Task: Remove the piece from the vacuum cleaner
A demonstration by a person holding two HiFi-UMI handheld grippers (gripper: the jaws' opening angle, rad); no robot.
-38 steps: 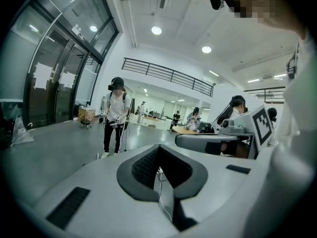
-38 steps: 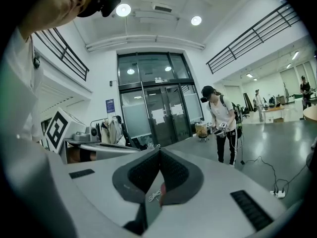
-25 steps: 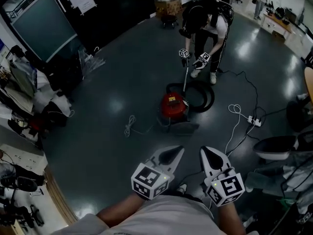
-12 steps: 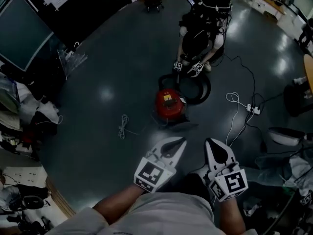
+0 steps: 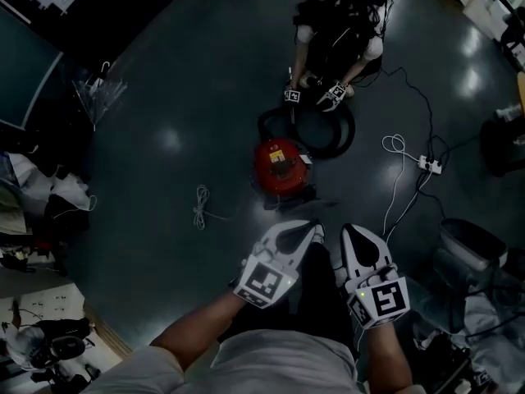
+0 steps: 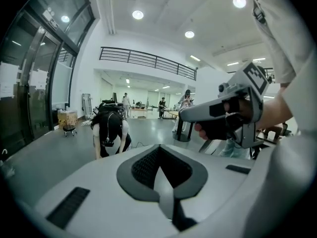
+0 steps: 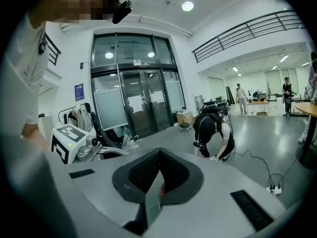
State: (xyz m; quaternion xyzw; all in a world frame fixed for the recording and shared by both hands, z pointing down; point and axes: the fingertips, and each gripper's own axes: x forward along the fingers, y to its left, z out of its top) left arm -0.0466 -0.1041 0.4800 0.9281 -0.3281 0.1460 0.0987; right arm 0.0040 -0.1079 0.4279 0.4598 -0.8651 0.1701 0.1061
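Observation:
The red canister vacuum cleaner (image 5: 280, 164) stands on the dark floor ahead of me, its black hose (image 5: 330, 136) looped behind it. Another person (image 5: 338, 35) bends over the hose with two marker-cube grippers (image 5: 293, 95) held low at it. My left gripper (image 5: 310, 229) and right gripper (image 5: 352, 234) are held side by side in front of my body, short of the vacuum. Both are shut with nothing in them. In the left gripper view the left gripper (image 6: 159, 156) shows its jaws closed together, and so does the right gripper (image 7: 158, 161) in the right gripper view. The vacuum is hidden in both gripper views.
A white cable (image 5: 396, 148) runs to a power strip (image 5: 430, 164) on the right. A coiled white cord (image 5: 199, 206) lies left of the vacuum. Clutter and bags (image 5: 57, 208) line the left wall. A grey bin (image 5: 469, 249) stands at the right.
The head view has come closer to the vacuum. The other person has bent lower, bringing their grippers down to the hose. My own grippers stay shut.

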